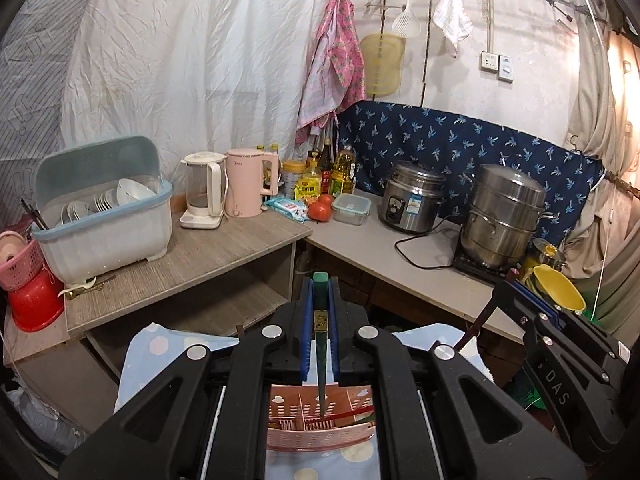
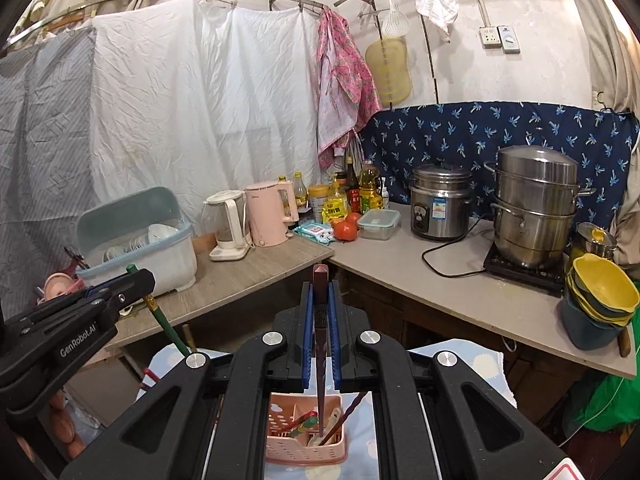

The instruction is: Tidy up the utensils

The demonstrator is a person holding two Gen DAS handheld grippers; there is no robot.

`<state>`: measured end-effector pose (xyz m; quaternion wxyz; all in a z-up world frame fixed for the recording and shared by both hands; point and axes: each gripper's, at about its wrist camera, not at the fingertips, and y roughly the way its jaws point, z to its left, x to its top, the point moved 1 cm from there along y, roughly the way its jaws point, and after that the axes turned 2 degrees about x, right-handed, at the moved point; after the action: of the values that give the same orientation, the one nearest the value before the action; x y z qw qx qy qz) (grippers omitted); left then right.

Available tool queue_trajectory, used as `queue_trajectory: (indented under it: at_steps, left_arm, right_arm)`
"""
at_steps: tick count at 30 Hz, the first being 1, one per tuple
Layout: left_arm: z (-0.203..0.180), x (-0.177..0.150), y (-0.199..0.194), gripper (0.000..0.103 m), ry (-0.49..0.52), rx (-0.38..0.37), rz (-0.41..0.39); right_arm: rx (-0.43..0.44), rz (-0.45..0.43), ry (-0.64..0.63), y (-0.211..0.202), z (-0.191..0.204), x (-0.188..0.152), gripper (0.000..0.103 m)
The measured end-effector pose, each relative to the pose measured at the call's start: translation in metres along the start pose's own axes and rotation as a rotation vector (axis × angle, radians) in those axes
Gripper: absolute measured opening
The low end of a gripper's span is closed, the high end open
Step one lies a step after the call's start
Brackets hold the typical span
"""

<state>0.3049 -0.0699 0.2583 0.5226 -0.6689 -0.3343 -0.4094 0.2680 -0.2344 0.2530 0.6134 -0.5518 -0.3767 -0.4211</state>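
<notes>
Between my left gripper's (image 1: 320,280) blue pads I am clamping a green chopstick (image 1: 321,344) — it is standing upright, its thick end poking out past the fingertips at twelve o'clock and its thin tip dipping into the pink basket (image 1: 320,436) at six o'clock. My right gripper (image 2: 321,280) is pinching a dark reddish chopstick (image 2: 320,344) the same way, its point reaching down into the same basket (image 2: 280,450), where a few other utensils are already leaning in the compartments — I cannot tell exactly which slot the tip is sitting in. The basket is resting on a pale blue cloth with big dots (image 2: 472,364). From the right wrist, my left gripper is showing at nine o'clock with the green chopstick (image 2: 166,326) slanting down from it. Out at twelve o'clock the wooden counter (image 1: 208,252) is carrying a dish rack (image 1: 104,220) at ten o'clock, two kettles (image 1: 224,188) near centre, and a rice cooker (image 1: 412,196) and steamer pot (image 1: 504,216) toward two o'clock.
</notes>
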Motion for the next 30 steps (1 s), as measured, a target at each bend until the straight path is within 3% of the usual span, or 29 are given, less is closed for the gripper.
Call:
queue_trajectory:
  at_steps: [7, 15, 16, 17, 18, 19, 20, 30]
  left_arm:
    - [0.007, -0.025, 0.035, 0.007, 0.001, 0.021, 0.053]
    - [0.012, -0.047, 0.05, 0.007, 0.006, 0.053, 0.077]
    - [0.011, -0.049, 0.051, 0.008, 0.008, 0.062, 0.072]
    - [0.011, -0.051, 0.05, 0.011, 0.012, 0.081, 0.07]
    - [0.011, -0.053, 0.05, 0.021, 0.014, 0.091, 0.072]
    - [0.012, -0.055, 0.049, 0.031, 0.01, 0.099, 0.075]
    - [0.013, -0.057, 0.048, 0.034, 0.002, 0.106, 0.078]
    - [0.011, -0.079, 0.012, 0.035, 0.027, 0.145, 0.088]
  right_arm:
    - [-0.001, 0.071, 0.016, 0.039, -0.001, -0.024, 0.007]
    - [-0.004, 0.141, 0.001, 0.059, 0.006, -0.055, 0.008]
    - [-0.006, 0.14, 0.002, 0.058, 0.006, -0.058, 0.009]
    - [-0.014, 0.141, -0.001, 0.056, 0.007, -0.06, 0.019]
    - [-0.024, 0.139, -0.005, 0.053, 0.008, -0.063, 0.037]
    - [-0.03, 0.13, -0.006, 0.05, 0.009, -0.064, 0.046]
    - [-0.041, 0.119, -0.007, 0.045, 0.009, -0.066, 0.056]
    - [-0.047, 0.148, -0.007, -0.002, 0.021, -0.09, 0.063]
